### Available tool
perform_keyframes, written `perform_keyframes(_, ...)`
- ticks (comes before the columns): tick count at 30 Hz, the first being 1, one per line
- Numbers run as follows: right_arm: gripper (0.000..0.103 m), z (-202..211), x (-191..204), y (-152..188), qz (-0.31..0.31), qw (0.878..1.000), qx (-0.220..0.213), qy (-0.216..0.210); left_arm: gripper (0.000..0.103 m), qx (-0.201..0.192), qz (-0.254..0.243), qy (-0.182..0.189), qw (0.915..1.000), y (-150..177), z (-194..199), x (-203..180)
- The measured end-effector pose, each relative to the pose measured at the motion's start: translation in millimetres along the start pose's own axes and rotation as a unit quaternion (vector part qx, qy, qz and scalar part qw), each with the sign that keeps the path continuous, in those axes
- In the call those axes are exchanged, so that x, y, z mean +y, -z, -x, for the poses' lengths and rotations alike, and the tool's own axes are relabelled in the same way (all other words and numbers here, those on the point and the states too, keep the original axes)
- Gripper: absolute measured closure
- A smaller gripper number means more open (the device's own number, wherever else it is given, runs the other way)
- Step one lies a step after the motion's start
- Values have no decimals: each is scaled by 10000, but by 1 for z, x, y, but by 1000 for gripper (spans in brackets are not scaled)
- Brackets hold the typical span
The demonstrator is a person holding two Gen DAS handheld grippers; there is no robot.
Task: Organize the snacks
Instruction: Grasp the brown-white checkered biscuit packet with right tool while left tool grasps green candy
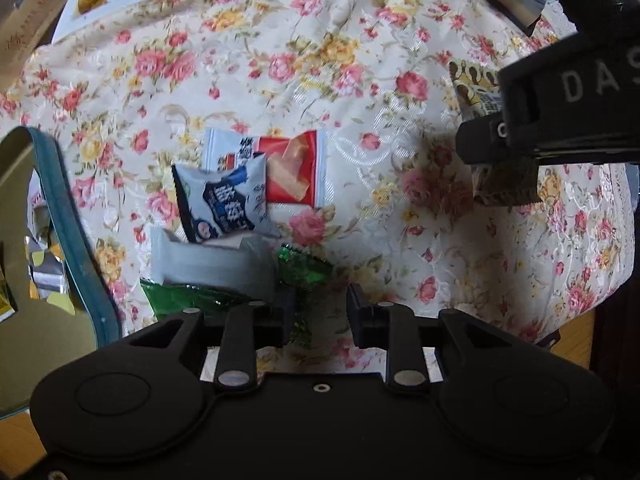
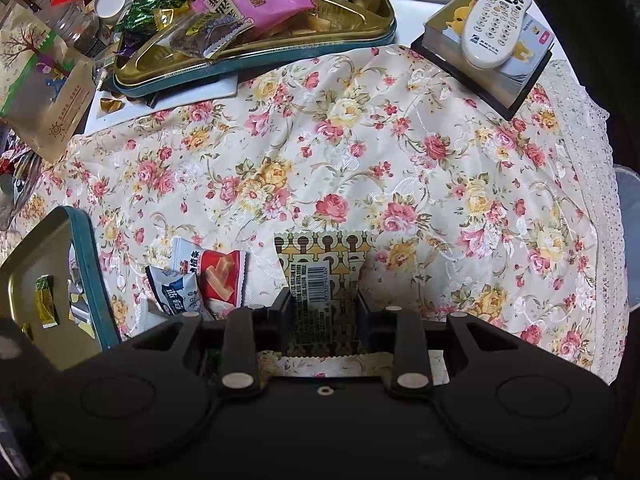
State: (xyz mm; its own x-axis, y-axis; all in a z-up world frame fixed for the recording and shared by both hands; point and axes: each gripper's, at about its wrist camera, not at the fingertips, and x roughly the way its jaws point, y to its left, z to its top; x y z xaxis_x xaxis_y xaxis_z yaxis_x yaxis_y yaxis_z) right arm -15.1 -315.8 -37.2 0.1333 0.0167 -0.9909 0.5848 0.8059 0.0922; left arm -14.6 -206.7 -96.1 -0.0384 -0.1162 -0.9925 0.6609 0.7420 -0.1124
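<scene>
While right gripper (image 2: 324, 308) pinches yellow packet (image 2: 324, 264) | left gripper (image 1: 320, 314) spread, empty | lower-left tin (image 2: 86, 264) part-filled | four packets (image 1: 240, 196) loose at centre-left

A yellow-and-brown patterned packet (image 2: 324, 280) with a barcode hangs above the floral cloth. Left of it lie a red-and-white packet (image 2: 222, 276), a blue-and-white one (image 2: 176, 290) overlapping it, a grey one (image 1: 212, 260) and a green wrapper (image 1: 304, 266), beside a teal-rimmed gold tin (image 2: 86, 264).
</scene>
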Motion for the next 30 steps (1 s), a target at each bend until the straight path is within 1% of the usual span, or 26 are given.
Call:
perform_keyframes(3, 70, 3, -4, 0, -75, 10000, -28, -10, 66, -48, -134, -47, 9999, -2, -2, -6)
perform_keyframes(5, 70, 5, -7, 0, -100, 9999, -54, -3, 66, -34, -105, -130, 9999, -1, 0, -5)
perform_keyframes(7, 70, 8, -10, 0, -118, 9999, -99, 3, 66, -134, 5, -143, 9998, 0, 3, 0)
perform_keyframes(8, 70, 10, -12, 0, -128, 9998, -122, -1, 66, -201, -13, -162, 9997, 0, 6, 2)
perform_keyframes(10, 70, 12, -15, -1, -162, 9998, -148, -35, 66, -264, -117, -318, 9991, -3, 5, 3)
perform_keyframes(12, 70, 15, -16, -2, -201, 9996, -159, -72, 66, -206, -169, -436, 9987, -4, 1, 2)
perform_keyframes(14, 70, 17, -18, -2, -221, 9996, -180, -87, 66, -143, -162, -456, 9987, -3, -3, 2)
perform_keyframes(17, 70, 20, -18, -1, -199, 9995, -215, -129, 65, -148, -265, -592, 9978, -1, -7, 0)
perform_keyframes(21, 70, 21, -19, -1, -226, 9994, -223, -137, 65, -7, -140, -551, 9984, 2, -15, 1)
perform_keyframes(24, 70, 22, -20, 0, -229, 9994, -233, -138, 64, -22, -212, -594, 9980, 5, -18, -5)
perform_keyframes(25, 70, 22, -19, 0, -224, 9994, -238, -133, 65, -32, -233, -596, 9979, 7, -19, -8)
perform_keyframes(27, 70, 23, -19, 0, -236, 9994, -243, -124, 78, -5, -122, -507, 9986, 7, -21, -10)
perform_keyframes(29, 70, 24, -18, -1, -250, 9993, -248, -126, 80, 67, 84, -307, 9995, 4, -19, -2)
perform_keyframes(30, 70, 25, -18, -1, -252, 9993, -260, -129, 80, 67, 188, -267, 9994, 3, -17, 2)
